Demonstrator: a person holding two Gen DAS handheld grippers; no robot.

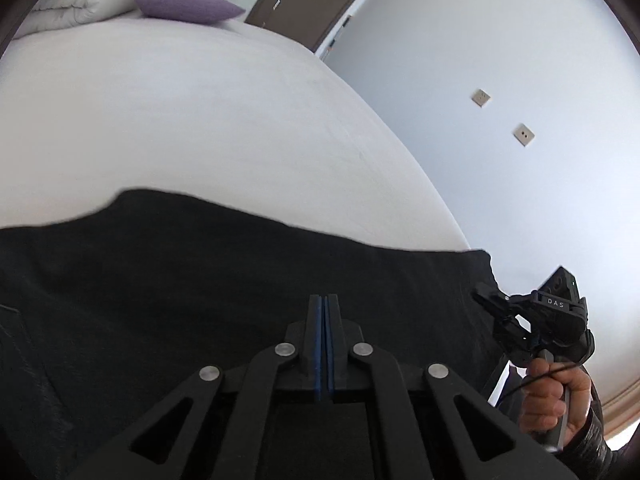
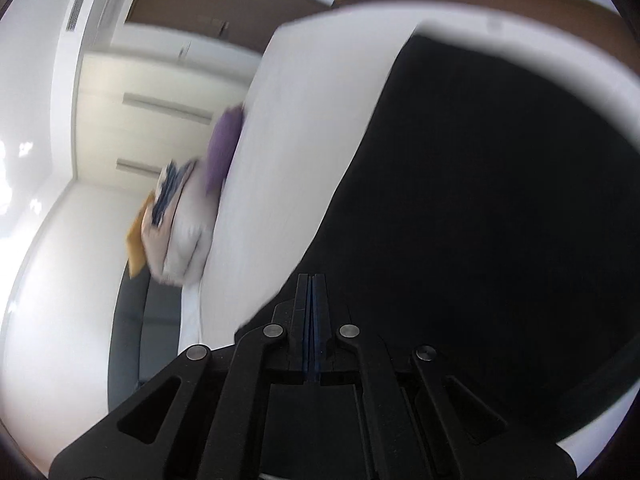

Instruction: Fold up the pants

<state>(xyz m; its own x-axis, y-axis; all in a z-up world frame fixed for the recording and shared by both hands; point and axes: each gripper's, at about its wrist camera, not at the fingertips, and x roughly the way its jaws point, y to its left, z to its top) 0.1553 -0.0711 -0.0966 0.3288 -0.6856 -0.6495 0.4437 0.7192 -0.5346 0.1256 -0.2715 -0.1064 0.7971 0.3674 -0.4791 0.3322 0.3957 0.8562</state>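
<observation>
Black pants (image 1: pixel 200 280) lie spread across the near part of a white bed (image 1: pixel 180 120). My left gripper (image 1: pixel 324 300) is shut on the near edge of the pants, its blue pads pressed together. In the left wrist view my right gripper (image 1: pixel 486 296) sits at the right end of the pants, held by a hand, and grips the fabric corner there. In the right wrist view the right gripper (image 2: pixel 312 280) is shut on the edge of the pants (image 2: pixel 480 200), which stretch away over the white bed (image 2: pixel 300 140). That view is blurred.
A purple cushion (image 1: pixel 188 6) and white pillows (image 1: pixel 80 0) lie at the far end of the bed. The cushion (image 2: pixel 222 152) and stacked pillows (image 2: pixel 180 232) also show in the right wrist view. A white wall with sockets (image 1: pixel 524 135) is at the right.
</observation>
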